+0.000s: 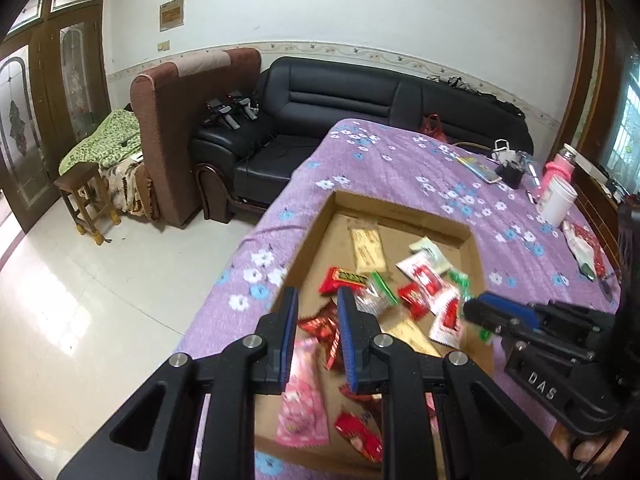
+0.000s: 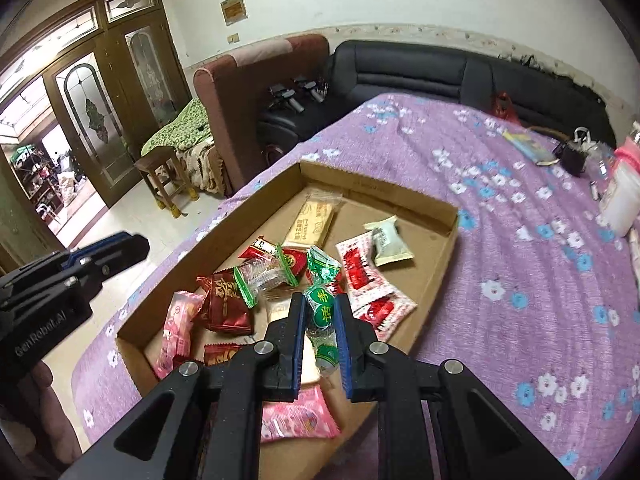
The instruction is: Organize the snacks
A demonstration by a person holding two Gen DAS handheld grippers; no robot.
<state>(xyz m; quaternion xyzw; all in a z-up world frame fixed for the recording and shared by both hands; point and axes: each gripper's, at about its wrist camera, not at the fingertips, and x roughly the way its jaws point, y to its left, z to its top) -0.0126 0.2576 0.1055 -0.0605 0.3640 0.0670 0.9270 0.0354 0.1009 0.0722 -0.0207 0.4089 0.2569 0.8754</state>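
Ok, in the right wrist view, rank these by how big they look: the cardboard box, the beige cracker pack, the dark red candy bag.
1. cardboard box
2. beige cracker pack
3. dark red candy bag
The last two look close; the bag sits nearer the camera, so that order is unsure.

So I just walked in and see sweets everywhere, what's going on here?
A person is sorting snacks in a shallow cardboard box on a table with a purple flowered cloth, holding a gripper in each hand. The right gripper is shut on a green-and-clear wrapped candy above the box. The left gripper is shut too; whether it holds anything is unclear. Red, pink and white packets lie loose in the box.
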